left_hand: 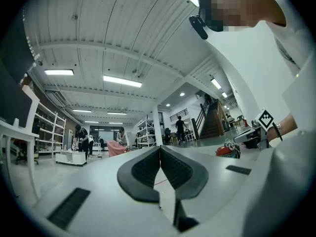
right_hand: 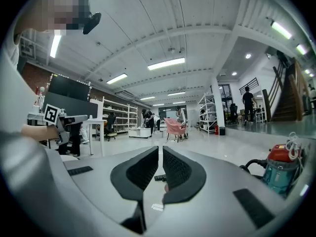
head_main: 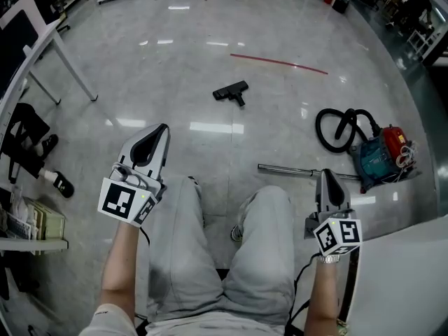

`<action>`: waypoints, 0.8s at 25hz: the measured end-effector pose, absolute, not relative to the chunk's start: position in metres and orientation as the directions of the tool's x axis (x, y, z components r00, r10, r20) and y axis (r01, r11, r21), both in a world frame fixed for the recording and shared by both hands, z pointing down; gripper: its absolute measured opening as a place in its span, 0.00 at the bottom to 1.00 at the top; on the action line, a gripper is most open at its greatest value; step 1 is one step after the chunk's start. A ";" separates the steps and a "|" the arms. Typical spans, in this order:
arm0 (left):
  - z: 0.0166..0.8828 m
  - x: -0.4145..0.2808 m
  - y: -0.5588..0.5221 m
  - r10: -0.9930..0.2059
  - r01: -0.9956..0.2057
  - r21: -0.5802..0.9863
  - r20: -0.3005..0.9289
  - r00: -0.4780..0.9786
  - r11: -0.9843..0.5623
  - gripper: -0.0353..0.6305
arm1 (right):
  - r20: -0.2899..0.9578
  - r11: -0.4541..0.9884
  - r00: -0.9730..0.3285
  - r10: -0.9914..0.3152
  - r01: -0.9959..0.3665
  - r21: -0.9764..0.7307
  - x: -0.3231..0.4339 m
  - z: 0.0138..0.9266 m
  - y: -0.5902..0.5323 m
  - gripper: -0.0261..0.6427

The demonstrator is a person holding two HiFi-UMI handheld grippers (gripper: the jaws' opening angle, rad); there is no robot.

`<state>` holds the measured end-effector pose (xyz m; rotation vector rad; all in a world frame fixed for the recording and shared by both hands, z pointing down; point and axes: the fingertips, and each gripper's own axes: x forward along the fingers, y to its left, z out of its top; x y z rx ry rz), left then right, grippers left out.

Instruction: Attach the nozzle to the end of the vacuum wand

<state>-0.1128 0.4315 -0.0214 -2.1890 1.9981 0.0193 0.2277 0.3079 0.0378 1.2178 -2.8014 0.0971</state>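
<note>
Task barely begun: left hand-held gripper (head_main: pixel 162 129) and right hand-held gripper (head_main: pixel 326 174), both closed and empty, must open to fetch nozzle (head_main: pixel 232 91) and wand (head_main: pixel 290 170).

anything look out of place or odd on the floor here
The black nozzle lies alone on the open floor, well apart from the metal wand, which lies flat beside the vacuum. A thin red strip lies beyond it. Nothing looks spilled or broken.
</note>
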 end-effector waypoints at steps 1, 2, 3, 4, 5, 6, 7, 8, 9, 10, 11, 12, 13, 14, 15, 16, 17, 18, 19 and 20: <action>-0.022 -0.114 0.424 -0.987 -0.989 -0.120 -0.127 0.102 -0.087 0.07 | 0.102 0.676 -0.674 -0.731 -0.737 -0.028 0.226 0.037 0.301 0.05; -0.022 -0.116 0.416 -0.987 -0.989 -0.117 -0.124 0.106 -0.092 0.07 | 0.100 0.672 -0.671 -0.735 -0.740 -0.030 0.224 0.035 0.294 0.05; -0.022 -0.116 0.408 -0.987 -0.989 -0.114 -0.121 0.109 -0.095 0.07 | 0.097 0.670 -0.669 -0.737 -0.742 -0.028 0.223 0.033 0.286 0.05; -0.021 -0.117 0.400 -0.987 -0.989 -0.113 -0.117 0.112 -0.099 0.07 | 0.095 0.669 -0.668 -0.738 -0.743 -0.022 0.222 0.032 0.280 0.05; -0.021 -0.117 0.393 -0.987 -0.988 -0.113 -0.112 0.114 -0.101 0.07 | 0.094 0.668 -0.666 -0.740 -0.744 -0.014 0.221 0.032 0.274 0.05; -0.020 -0.118 0.386 -0.987 -0.988 -0.114 -0.109 0.117 -0.104 0.07 | 0.095 0.666 -0.663 -0.743 -0.746 -0.005 0.222 0.033 0.269 0.05; -0.020 -0.120 0.380 -0.987 -0.987 -0.117 -0.108 0.120 -0.107 0.07 | 0.097 0.663 -0.660 -0.745 -0.749 -0.002 0.223 0.035 0.263 0.05; -0.021 -0.122 0.375 -0.986 -0.987 -0.119 -0.110 0.122 -0.109 0.07 | 0.102 0.658 -0.655 -0.748 -0.753 -0.005 0.224 0.037 0.257 0.05; -0.021 -0.125 0.369 -0.986 -0.987 -0.120 -0.113 0.123 -0.110 0.07 | 0.109 0.655 -0.652 -0.751 -0.756 -0.012 0.224 0.041 0.250 0.05; -0.020 -0.129 0.363 -0.985 -0.987 -0.119 -0.117 0.124 -0.110 0.07 | 0.117 0.652 -0.649 -0.751 -0.758 -0.021 0.223 0.046 0.244 0.05; -0.017 -0.134 0.358 -0.985 -0.987 -0.117 -0.119 0.124 -0.110 0.07 | 0.125 0.650 -0.648 -0.751 -0.759 -0.026 0.220 0.051 0.238 0.05; -0.012 -0.141 0.351 -0.985 -0.987 -0.113 -0.118 0.124 -0.111 0.07 | 0.134 0.650 -0.647 -0.751 -0.759 -0.026 0.215 0.056 0.233 0.05; -0.006 -0.148 0.345 -0.986 -0.988 -0.104 -0.113 0.122 -0.110 0.07 | 0.147 0.651 -0.646 -0.749 -0.759 -0.020 0.210 0.061 0.230 0.05; 0.003 -0.156 0.338 -0.987 -0.990 -0.093 -0.105 0.118 -0.108 0.07 | 0.164 0.651 -0.644 -0.747 -0.759 -0.011 0.205 0.067 0.227 0.05; 0.012 -0.164 0.331 -0.989 -0.991 -0.078 -0.094 0.114 -0.107 0.07 | 0.183 0.652 -0.641 -0.745 -0.758 -0.002 0.200 0.073 0.223 0.06; 0.021 -0.171 0.323 -0.990 -0.992 -0.064 -0.084 0.111 -0.106 0.07 | 0.201 0.653 -0.639 -0.743 -0.757 0.007 0.196 0.079 0.219 0.07; 0.029 -0.177 0.316 -0.991 -0.993 -0.054 -0.075 0.111 -0.107 0.07 | 0.218 0.654 -0.636 -0.741 -0.757 0.013 0.193 0.085 0.215 0.07; 0.035 -0.182 0.309 -0.991 -0.993 -0.049 -0.067 0.113 -0.110 0.07 | 0.230 0.653 -0.633 -0.739 -0.757 0.016 0.190 0.090 0.210 0.07; 0.041 -0.186 0.302 -0.992 -0.992 -0.049 -0.058 0.116 -0.113 0.07 | 0.239 0.652 -0.630 -0.739 -0.758 0.018 0.188 0.093 0.205 0.07; 0.045 -0.189 0.295 -0.992 -0.992 -0.052 -0.051 0.119 -0.117 0.07 | 0.243 0.650 -0.627 -0.740 -0.760 0.018 0.186 0.095 0.201 0.08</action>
